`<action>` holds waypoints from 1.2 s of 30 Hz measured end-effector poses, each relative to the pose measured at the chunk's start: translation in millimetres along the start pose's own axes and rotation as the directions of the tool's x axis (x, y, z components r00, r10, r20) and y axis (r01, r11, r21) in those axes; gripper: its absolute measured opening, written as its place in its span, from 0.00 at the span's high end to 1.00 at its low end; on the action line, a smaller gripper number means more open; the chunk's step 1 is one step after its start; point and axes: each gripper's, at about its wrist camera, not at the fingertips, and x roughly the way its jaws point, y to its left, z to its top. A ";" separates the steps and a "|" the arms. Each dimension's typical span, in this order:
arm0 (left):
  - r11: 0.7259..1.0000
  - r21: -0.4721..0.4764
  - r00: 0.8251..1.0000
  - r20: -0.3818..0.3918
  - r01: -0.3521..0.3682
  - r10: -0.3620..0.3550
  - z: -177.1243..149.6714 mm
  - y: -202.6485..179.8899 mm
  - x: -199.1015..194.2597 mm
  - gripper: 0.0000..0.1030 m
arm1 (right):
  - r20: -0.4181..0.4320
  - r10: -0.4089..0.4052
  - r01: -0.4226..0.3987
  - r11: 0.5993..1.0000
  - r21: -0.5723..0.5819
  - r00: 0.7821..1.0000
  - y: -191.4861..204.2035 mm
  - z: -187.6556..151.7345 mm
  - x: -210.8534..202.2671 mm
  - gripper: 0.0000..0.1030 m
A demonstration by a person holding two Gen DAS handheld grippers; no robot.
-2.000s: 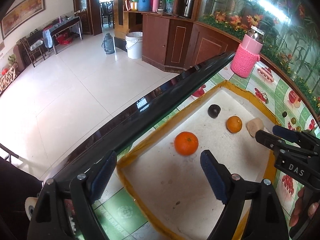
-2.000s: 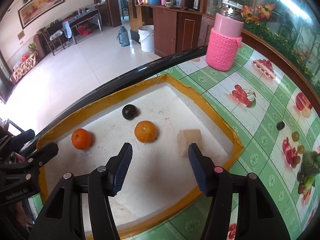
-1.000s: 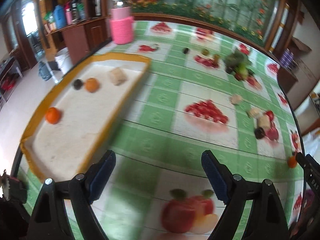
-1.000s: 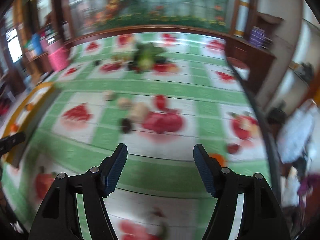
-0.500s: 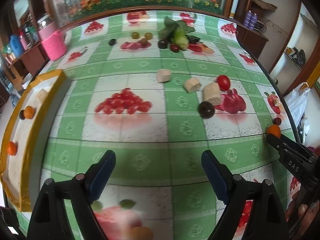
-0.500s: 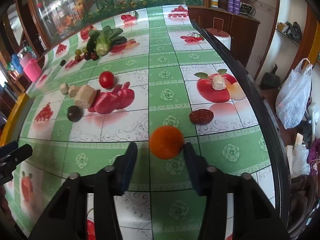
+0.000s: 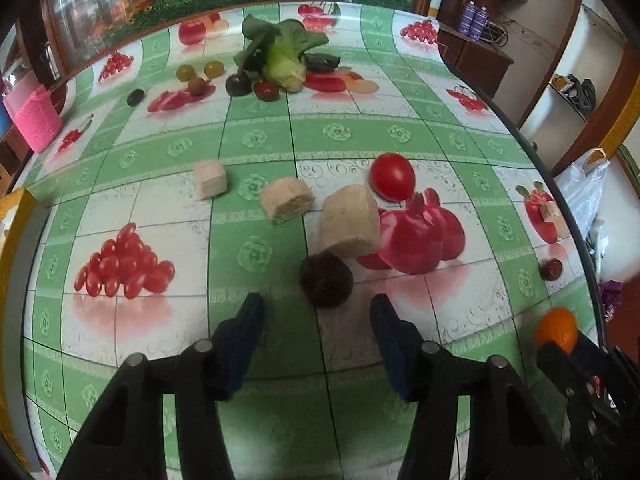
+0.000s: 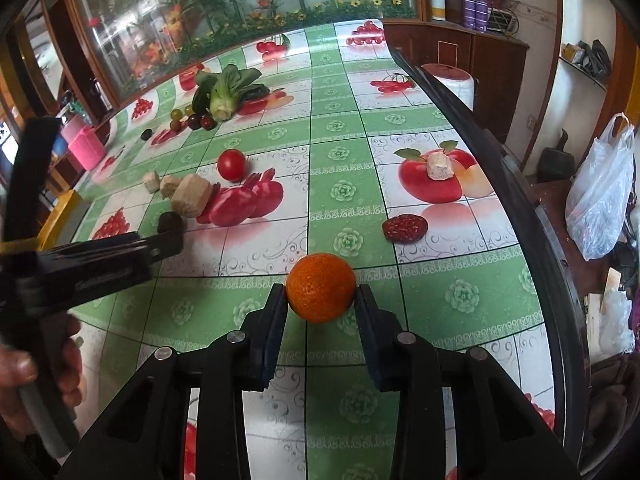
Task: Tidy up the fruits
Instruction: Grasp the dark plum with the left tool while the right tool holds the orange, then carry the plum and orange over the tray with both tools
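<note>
Right tool (image 8: 320, 300) of mine clamps the orange (image 8: 321, 287); left tool (image 7: 318, 322), jaws apart and just closing, flanks the dark fruit (image 7: 326, 279).

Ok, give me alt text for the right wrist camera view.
The right gripper is shut on an orange just above a green fruit-print tablecloth. Further off lie a red tomato, beige blocks and a bok choy; the left gripper reaches towards a dark round fruit.

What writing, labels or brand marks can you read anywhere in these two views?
None reads clearly.
Embossed lettering on the side of the left gripper, in the right wrist view: too blurred to read.
Two purple bottles on the cabinet: labels too small.
The tablecloth shows only pictures.
</note>
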 end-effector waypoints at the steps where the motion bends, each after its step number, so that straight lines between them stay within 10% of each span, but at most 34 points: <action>1: 1.000 0.007 1.000 0.011 0.003 -0.003 1.3 -1.6 0.0 0.55 | 0.001 0.004 -0.004 1.000 -0.001 1.000 0.0 -0.5 -1.0 0.67; 3: 1.000 0.015 1.000 0.023 0.009 -0.010 2.9 -3.0 0.6 0.74 | 0.002 0.008 -0.008 1.000 -0.003 1.000 -0.1 -1.3 -3.2 0.67; 17: 0.984 -0.095 0.987 0.079 0.148 -0.141 -34.3 50.9 -53.7 0.75 | 0.022 0.041 -0.040 0.997 -0.067 0.999 18.8 -5.3 -21.7 0.67; 36: 0.941 -0.333 0.984 0.180 0.061 0.000 -98.5 184.6 -132.9 0.75 | -0.063 0.202 -0.211 0.923 -0.322 0.977 167.9 -12.7 -9.5 0.67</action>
